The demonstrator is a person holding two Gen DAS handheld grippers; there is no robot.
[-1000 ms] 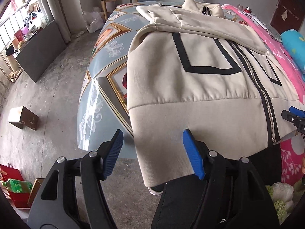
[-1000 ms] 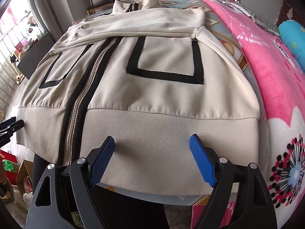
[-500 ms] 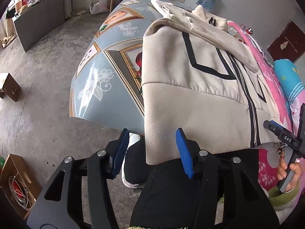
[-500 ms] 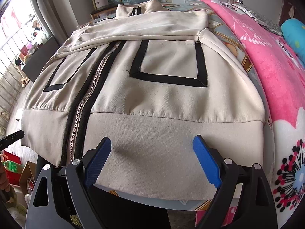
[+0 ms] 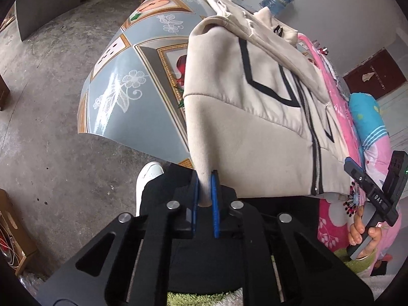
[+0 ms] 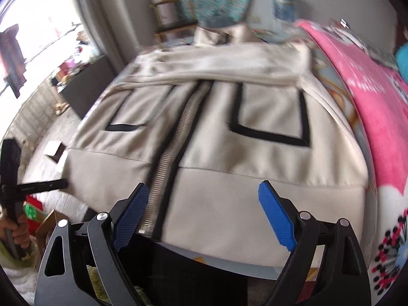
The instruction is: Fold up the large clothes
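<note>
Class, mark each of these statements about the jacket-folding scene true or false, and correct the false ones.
1. The left gripper is shut on the jacket hem corner. True.
2. The right gripper is clamped on the hem. False: it is open, with nothing pinched.
3. The jacket's zip is done up. True.
4. The jacket lies on a bare wooden floor. False: it lies on a patterned blue-grey table.
5. A pink blanket lies beside the jacket. True.

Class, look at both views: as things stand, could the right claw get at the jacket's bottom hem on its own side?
Probably yes. The right claw is open just above the jacket hem, with nothing between them; the left claw is shut on the far corner.
</note>
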